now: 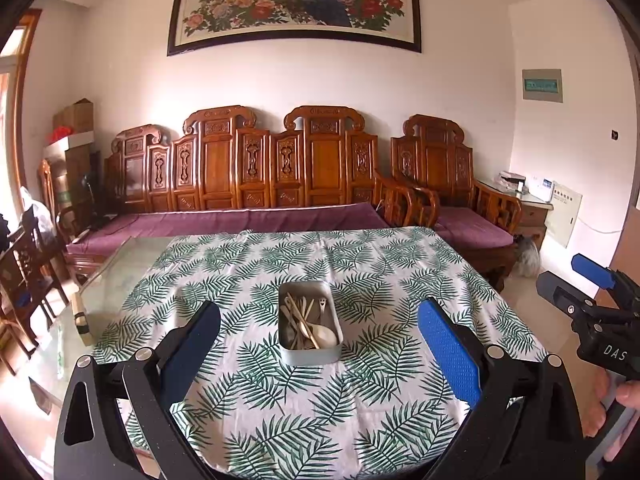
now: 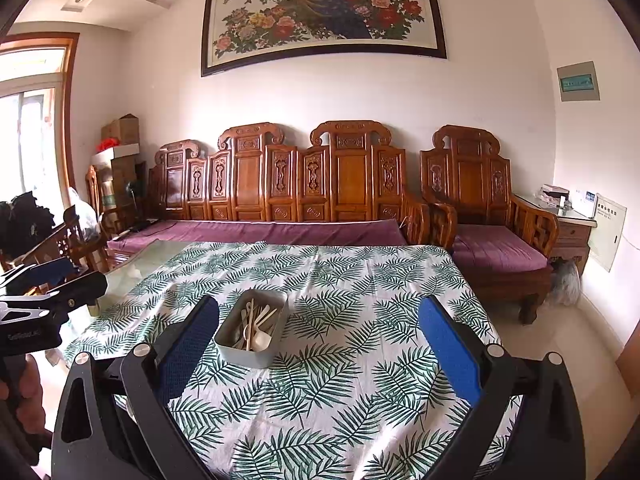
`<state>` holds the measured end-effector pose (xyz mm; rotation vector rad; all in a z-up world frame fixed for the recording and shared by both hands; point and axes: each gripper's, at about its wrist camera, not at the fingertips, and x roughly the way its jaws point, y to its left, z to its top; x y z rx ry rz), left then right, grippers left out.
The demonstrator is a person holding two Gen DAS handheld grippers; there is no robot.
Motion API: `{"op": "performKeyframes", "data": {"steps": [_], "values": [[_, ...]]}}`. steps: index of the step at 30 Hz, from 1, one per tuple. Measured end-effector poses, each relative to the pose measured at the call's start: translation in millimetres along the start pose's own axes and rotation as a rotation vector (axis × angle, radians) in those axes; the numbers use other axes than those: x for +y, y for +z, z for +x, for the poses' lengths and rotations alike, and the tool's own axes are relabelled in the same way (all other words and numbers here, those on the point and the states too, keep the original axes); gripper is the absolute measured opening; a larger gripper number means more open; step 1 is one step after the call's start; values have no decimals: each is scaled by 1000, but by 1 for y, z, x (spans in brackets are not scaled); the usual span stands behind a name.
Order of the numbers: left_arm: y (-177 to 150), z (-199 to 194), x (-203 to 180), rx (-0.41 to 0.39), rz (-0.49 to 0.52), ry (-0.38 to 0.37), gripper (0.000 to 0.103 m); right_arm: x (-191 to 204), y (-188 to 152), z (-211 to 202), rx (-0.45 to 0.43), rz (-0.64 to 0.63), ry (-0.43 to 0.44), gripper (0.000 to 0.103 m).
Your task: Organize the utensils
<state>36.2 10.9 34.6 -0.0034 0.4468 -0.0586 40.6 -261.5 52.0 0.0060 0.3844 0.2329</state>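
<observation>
tin [image 1: 310, 354] holds utensils [image 1: 304, 324] | leaf cloth [image 1: 360, 272] beneath | sofa [image 1: 248, 168] beyond

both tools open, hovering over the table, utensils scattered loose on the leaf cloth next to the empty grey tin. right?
Not quite. The utensils lie inside the grey tin, not loose on the leaf cloth; the left wrist view looks straight into it and shows spoons and sticks piled there. The rest stands: left tool and right tool are both open above the table.
</observation>
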Motion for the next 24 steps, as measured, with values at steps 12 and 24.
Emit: {"op": "performKeyframes", "data": {"steps": [12, 24], "values": [[-1, -2, 1, -10, -5, -4, 95, -1, -2, 1, -2, 4, -1, 100], [-1, -1, -2, -8, -3, -6, 95, -2, -3, 1, -1, 5, -1, 100]]}}
